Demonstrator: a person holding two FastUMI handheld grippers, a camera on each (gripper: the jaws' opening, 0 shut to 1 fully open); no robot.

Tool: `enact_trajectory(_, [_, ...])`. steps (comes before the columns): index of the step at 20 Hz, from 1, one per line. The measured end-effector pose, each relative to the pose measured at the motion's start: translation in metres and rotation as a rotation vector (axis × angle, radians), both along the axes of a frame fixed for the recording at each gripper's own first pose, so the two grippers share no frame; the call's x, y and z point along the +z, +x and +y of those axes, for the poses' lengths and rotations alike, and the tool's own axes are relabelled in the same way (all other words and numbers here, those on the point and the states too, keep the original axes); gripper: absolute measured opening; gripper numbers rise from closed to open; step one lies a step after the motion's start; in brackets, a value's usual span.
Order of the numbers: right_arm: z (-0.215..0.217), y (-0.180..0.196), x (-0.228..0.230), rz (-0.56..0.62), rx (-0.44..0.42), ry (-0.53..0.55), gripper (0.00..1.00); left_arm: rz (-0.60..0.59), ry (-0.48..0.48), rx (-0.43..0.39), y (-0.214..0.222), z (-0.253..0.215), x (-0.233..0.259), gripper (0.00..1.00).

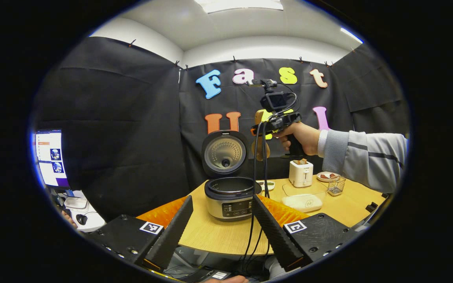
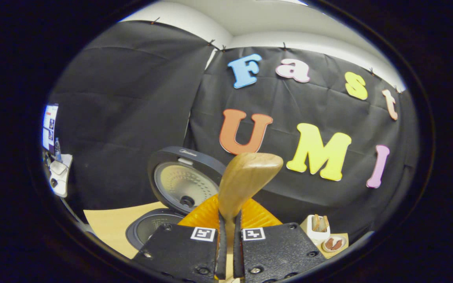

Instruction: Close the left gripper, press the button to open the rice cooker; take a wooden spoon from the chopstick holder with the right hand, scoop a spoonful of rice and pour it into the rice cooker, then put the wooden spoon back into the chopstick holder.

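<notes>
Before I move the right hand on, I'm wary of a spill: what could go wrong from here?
1. The right tongs pinch the wooden spoon low on its handle, bowl raised high, so it might twist or slip.
2. The rice cooker stands open, lid upright; swinging over could clip it.
3. A cable hangs down beside the pot and might snag.

rice box (image 1: 302,202): sticker "28" | gripper blocks: square fiducial tags, no text | cooker (image 1: 229,198) panel and lid brand, screen (image 1: 51,158): too small to read
</notes>
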State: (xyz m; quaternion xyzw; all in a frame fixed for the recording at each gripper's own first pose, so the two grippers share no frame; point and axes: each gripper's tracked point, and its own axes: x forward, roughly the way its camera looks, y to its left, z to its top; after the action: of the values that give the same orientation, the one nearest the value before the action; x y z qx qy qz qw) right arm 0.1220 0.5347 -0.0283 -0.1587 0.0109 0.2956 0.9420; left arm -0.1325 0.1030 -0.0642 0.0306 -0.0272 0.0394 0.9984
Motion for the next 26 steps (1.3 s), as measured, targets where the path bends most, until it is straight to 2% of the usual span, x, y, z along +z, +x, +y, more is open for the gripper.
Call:
enact_trajectory(6, [-0.092, 0.036, 0.008, 0.006, -0.089, 0.067, 0.12, -0.010, -0.011, -0.020, 0.001, -0.014, 0.005, 0.96])
enact_trajectory(12, [-0.209, 0.074, 0.011, 0.049, -0.234, 0.207, 0.13, -0.013, -0.023, -0.035, 0.011, -0.031, 0.007, 0.96])
enact_trajectory(17, [-0.291, 0.103, -0.003, 0.043, -0.328, 0.192, 0.14, 0.015, -0.040, -0.050, 0.028, -0.047, 0.006, 0.96])
enact_trajectory(23, [-0.356, 0.117, -0.005, 0.004, -0.367, 0.171, 0.18, 0.029, -0.002, -0.026, 0.040, -0.057, 0.011, 0.96])
enact_trajectory(26, [-0.379, 0.120, -0.020, 0.022, -0.388, 0.168, 0.20, 0.046, -0.028, -0.006, 0.049, -0.056, 0.009, 0.96])
